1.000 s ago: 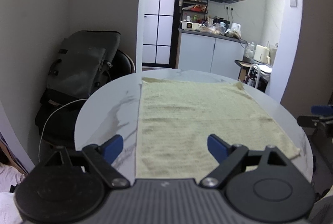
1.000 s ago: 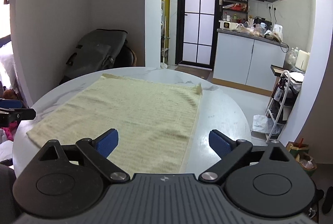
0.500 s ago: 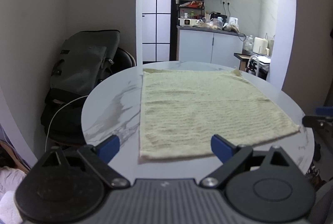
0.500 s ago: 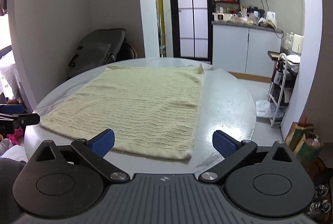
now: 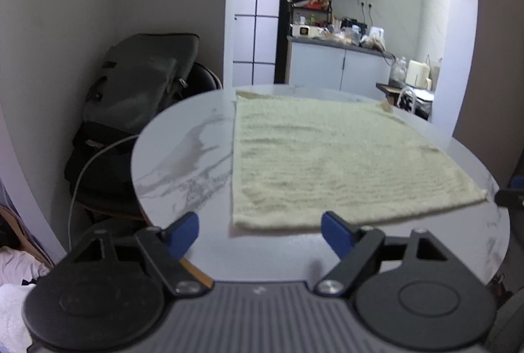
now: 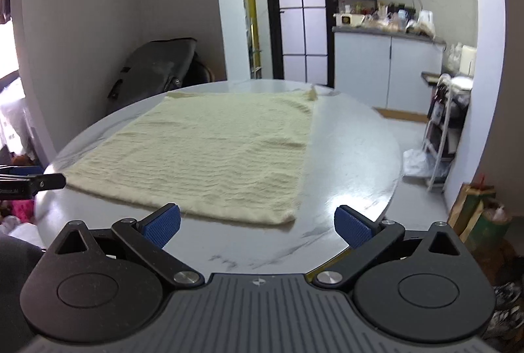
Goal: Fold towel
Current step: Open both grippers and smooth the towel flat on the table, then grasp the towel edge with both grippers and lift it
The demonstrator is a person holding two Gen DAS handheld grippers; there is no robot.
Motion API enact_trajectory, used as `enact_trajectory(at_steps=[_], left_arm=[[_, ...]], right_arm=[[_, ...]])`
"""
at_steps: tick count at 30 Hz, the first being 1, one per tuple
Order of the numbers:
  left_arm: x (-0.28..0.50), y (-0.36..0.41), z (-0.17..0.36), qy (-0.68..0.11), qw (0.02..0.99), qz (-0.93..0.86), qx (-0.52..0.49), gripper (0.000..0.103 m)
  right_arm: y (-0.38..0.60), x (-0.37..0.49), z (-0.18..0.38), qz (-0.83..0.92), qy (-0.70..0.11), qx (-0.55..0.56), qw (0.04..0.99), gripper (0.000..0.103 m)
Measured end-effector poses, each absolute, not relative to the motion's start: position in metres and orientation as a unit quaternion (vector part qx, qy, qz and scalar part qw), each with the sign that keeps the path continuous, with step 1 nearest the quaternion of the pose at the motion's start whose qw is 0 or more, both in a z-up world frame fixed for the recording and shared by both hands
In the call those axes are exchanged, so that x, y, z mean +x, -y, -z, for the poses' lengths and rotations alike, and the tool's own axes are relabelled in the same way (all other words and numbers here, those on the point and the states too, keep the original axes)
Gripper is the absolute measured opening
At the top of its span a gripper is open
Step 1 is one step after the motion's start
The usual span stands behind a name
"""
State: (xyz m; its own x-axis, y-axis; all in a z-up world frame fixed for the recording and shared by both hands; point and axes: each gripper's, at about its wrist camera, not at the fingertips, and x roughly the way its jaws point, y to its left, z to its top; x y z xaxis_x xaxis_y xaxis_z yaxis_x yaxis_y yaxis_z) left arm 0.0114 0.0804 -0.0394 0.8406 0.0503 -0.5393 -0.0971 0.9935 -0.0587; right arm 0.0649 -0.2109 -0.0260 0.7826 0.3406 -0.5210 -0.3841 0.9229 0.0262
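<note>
A pale yellow towel [image 5: 330, 156] lies flat and unfolded on a round white marble table [image 5: 183, 163]. My left gripper [image 5: 260, 233] hangs open just short of the towel's near left corner, nothing between its blue pads. My right gripper [image 6: 257, 225] is open too, in front of the towel's [image 6: 209, 149] near right corner, above the table [image 6: 353, 156]. Each gripper shows at the edge of the other's view: the right one [image 5: 509, 197] past the near right corner, the left one [image 6: 32, 182] by the near left corner.
A dark bag [image 5: 140, 84] rests on a chair behind the table at the left, with a white cable [image 5: 88, 169] hanging beside it. A kitchen counter with clutter [image 6: 386, 25] and a small rack [image 6: 448, 120] stand to the right. Bags [image 6: 475, 212] sit on the floor at right.
Both grippers have drawn back toward the near table edge and away from the towel; its near edge now lies beyond the fingertips. The towel itself has not moved.
</note>
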Motion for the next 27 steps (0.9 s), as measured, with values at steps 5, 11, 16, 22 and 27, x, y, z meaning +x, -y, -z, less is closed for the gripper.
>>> enact_trajectory(at_steps=[5, 11, 16, 22, 27], left_arm=[[0.017, -0.083, 0.042, -0.276, 0.959, -0.034, -0.05, 0.069], [0.017, -0.081, 0.044, -0.268, 0.962, -0.035, -0.048, 0.064], [0.017, -0.077, 0.045, -0.265, 0.963, -0.031, -0.037, 0.06], [0.017, -0.071, 0.044, -0.266, 0.963, -0.022, -0.028, 0.023], [0.012, -0.073, 0.043, -0.266, 0.962, -0.016, -0.052, 0.015]], right_arm=[[0.208, 0.067, 0.029, -0.194, -0.265, -0.052, 0.943, 0.1], [0.206, 0.068, 0.032, -0.201, -0.268, -0.053, 0.941, 0.074], [0.205, 0.069, 0.034, -0.206, -0.271, -0.053, 0.939, 0.074], [0.204, 0.069, 0.037, -0.212, -0.274, -0.054, 0.936, 0.042], [0.203, 0.07, 0.04, -0.218, -0.277, -0.055, 0.934, 0.012]])
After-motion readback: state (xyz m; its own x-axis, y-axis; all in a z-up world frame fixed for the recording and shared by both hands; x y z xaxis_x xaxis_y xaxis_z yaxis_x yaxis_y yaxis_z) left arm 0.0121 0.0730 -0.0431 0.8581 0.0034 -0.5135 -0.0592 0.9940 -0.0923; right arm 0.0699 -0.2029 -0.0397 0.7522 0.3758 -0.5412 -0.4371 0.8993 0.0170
